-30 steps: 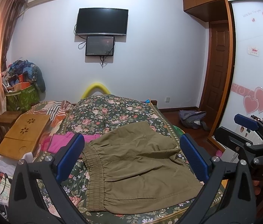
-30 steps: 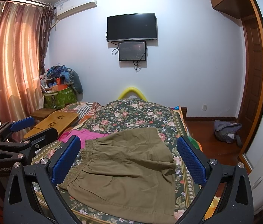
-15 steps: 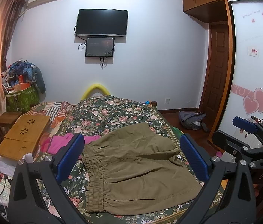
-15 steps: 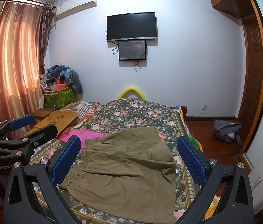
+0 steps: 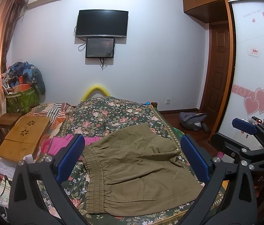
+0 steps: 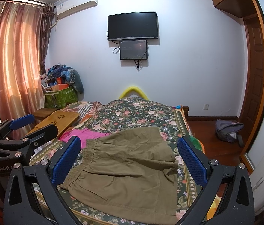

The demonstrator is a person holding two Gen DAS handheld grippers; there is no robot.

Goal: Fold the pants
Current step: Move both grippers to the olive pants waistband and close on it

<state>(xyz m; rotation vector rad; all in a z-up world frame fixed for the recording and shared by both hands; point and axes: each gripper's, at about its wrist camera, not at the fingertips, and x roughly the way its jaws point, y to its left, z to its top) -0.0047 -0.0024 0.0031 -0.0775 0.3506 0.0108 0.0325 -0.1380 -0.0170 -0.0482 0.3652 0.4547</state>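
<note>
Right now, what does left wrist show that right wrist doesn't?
Only the left wrist view: the white wardrobe door with pink hearts, and the right gripper off to its right, open.

Only the right wrist view: the full spread of the pink curtains, and the left gripper off to its left, open.

Both: the olive pants lying flat and ungripped on the floral bedspread, the pink garment, the wooden lap tray, the wall TV and the grey backpack on the floor.

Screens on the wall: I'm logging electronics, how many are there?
2: a large dark TV high on the wall, and a smaller screen directly below it. None appears hidden.
</note>
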